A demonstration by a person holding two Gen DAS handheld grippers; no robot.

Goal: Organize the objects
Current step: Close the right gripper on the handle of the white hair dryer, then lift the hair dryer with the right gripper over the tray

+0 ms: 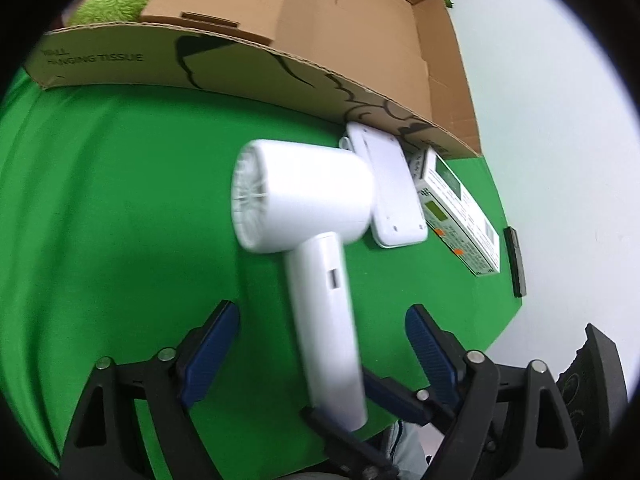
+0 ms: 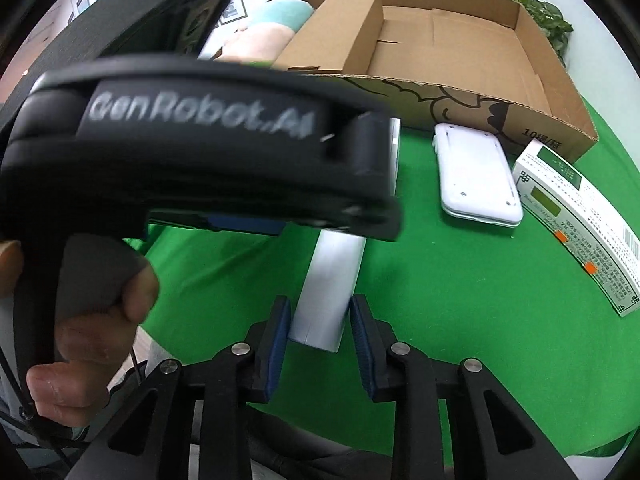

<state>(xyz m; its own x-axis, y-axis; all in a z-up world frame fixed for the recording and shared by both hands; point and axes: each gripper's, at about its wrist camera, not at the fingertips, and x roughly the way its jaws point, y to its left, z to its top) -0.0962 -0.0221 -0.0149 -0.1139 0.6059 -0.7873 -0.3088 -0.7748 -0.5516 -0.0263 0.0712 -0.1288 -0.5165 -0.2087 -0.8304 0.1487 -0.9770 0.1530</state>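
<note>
A white hair dryer (image 1: pixel 304 200) lies on the green cloth, handle toward me. My left gripper (image 1: pixel 320 336) is open, its blue pads on either side of the handle, apart from it. In the right wrist view the dryer handle (image 2: pixel 332 280) ends between my right gripper's (image 2: pixel 320 328) blue pads, which stand close to its sides with small gaps showing. The left gripper's black body (image 2: pixel 192 152) crosses over the dryer head and hides it. A large open cardboard box (image 1: pixel 360 32) (image 2: pixel 460 48) stands behind.
A white flat device (image 1: pixel 392 188) (image 2: pixel 476 172) and a white-and-green medicine box (image 1: pixel 460 208) (image 2: pixel 580 220) lie right of the dryer. A smaller cardboard box (image 2: pixel 340 28) sits inside the big one. Plush toys (image 1: pixel 108 8) lie behind the box on the left. A dark remote (image 1: pixel 516 260) is near the table edge.
</note>
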